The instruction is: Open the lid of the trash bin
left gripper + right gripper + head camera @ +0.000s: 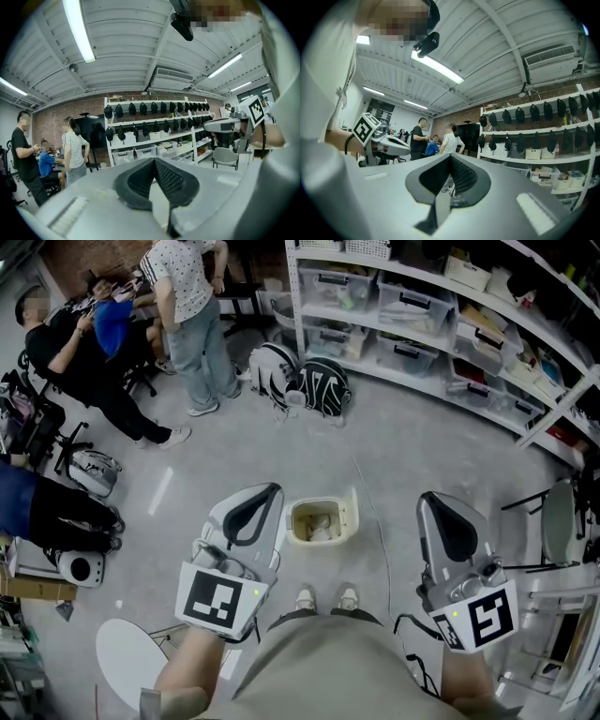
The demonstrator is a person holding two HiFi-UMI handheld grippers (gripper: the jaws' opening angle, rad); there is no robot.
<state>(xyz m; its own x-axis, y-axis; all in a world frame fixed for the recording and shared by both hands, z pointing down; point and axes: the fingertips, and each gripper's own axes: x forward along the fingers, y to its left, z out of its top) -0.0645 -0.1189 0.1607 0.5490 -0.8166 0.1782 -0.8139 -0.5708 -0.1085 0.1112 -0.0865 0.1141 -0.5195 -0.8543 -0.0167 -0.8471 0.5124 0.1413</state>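
Observation:
A small cream trash bin (297, 522) stands on the grey floor just ahead of my shoes. Its top is uncovered and white crumpled waste shows inside. A pale flap, likely the lid (353, 512), stands along its right side. My left gripper (273, 489) is held up left of the bin, jaws closed tip to tip with nothing between them. My right gripper (426, 496) is held up to the right, also shut and empty. Both gripper views point level into the room, so the bin is out of their sight. The left gripper (154, 160) and right gripper (450, 155) show pads pressed together.
Shelving (422, 324) with bins runs along the back right. Two backpacks (300, 381) lie on the floor ahead. A person stands (192, 315) and others sit (84, 362) at the left. A cable (375, 521) runs past the bin; a chair (558, 521) stands right.

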